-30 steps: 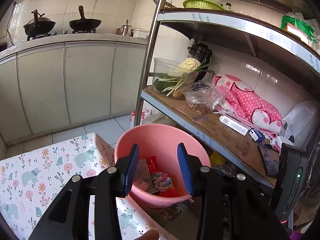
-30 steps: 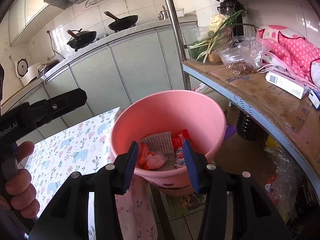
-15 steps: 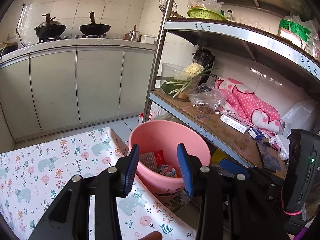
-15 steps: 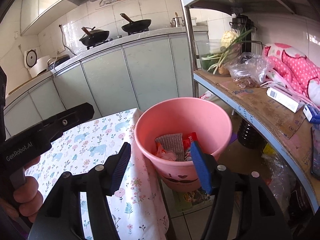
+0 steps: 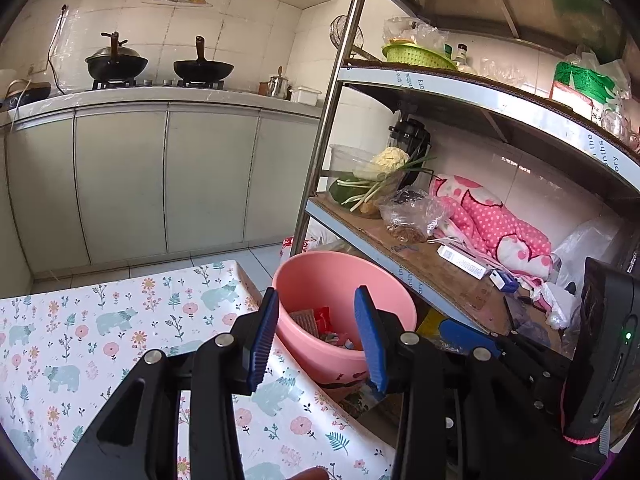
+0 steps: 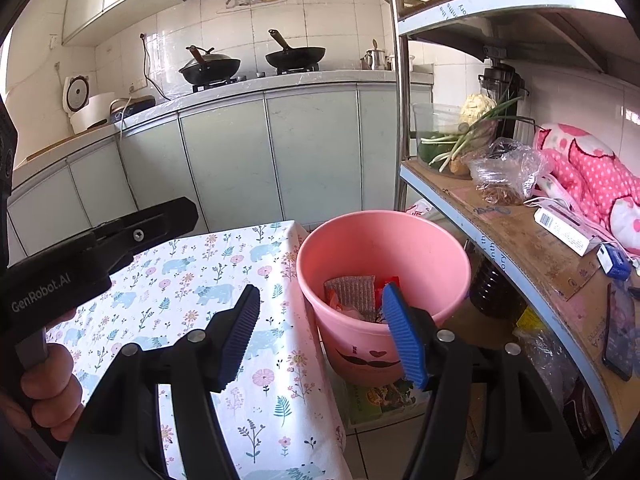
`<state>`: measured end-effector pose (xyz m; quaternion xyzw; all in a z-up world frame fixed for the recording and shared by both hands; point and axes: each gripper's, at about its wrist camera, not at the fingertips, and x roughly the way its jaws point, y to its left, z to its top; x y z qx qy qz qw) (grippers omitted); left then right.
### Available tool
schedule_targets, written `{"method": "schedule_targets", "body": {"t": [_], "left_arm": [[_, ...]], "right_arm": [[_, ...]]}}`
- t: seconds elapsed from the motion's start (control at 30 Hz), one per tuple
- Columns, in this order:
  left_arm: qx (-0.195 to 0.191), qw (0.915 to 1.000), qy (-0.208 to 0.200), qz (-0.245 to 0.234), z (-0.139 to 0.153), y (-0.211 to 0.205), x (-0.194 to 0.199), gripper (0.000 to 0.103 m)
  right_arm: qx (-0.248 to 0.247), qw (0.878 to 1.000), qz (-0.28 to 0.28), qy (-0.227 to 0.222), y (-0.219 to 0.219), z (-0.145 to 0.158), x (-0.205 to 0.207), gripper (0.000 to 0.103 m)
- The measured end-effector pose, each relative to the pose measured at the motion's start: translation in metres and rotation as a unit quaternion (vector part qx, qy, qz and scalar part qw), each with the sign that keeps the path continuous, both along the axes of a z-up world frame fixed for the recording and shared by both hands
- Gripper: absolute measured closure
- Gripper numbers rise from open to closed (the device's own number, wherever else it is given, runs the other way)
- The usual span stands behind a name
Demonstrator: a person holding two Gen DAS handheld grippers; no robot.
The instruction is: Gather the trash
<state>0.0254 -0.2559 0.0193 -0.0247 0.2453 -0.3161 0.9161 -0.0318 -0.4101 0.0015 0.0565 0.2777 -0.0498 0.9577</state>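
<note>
Beside the table [image 6: 224,280], your 2 grippers, left [image 5: 316,338] and right [image 6: 320,336], have drawn back from the bin [image 6: 384,240], fingers spread, grasping nothing; trash [image 6: 352,292] sits inside; collecting looks finished.

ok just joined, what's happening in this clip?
Trash collection in a kitchen. A person holds two handheld grippers; the left gripper and right gripper are both open and empty, near the edge of the floral-cloth table. The pink bucket beside the table, next to the metal shelf rack, already holds wrappers and a scouring pad. No loose trash shows on the visible cloth.
</note>
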Motion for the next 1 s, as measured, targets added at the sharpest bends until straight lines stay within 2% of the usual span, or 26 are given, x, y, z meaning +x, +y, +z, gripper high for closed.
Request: {"method": "schedule_targets", "body": {"t": [1.0], "left_arm": [[-0.012,0.9999,-0.009,0.004,0.006,0.023,-0.014,0.064]], "right_arm": [[-0.021,1.000,-0.003,-0.004,0.022,0.009,-0.009,0.038]]}}
